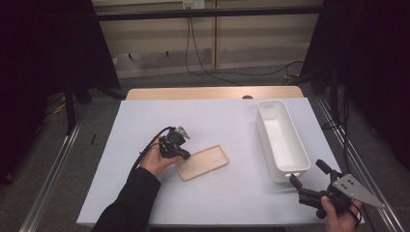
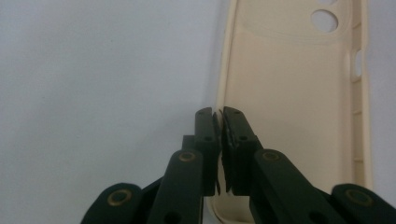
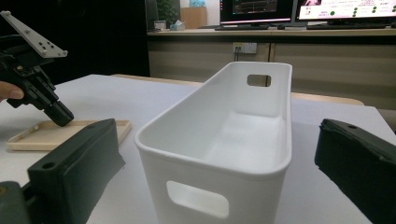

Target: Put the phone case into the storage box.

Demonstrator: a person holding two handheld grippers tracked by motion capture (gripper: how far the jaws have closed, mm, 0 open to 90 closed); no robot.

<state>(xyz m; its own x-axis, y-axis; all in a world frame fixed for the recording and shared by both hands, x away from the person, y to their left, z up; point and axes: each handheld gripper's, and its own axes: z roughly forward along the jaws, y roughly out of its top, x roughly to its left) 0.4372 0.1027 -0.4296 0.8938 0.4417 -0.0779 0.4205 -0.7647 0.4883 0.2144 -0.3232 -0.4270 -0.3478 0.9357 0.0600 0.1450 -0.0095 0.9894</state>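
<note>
The left gripper [image 2: 219, 116] has its jaws clamped on the rim of a flat cream rubbery phone case [image 1: 203, 162] lying on the bench [image 1: 217, 121]; the right gripper [image 1: 305, 177], jaws wide apart, faces the near end of an empty long white plastic bin [image 1: 282, 140].

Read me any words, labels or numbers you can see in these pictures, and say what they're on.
No text can be read.
Monitors behind the table: coloured text and dots on the screens, too small and blurred to read.
Phone case, white bin, left gripper, right gripper: no markings visible.
</note>
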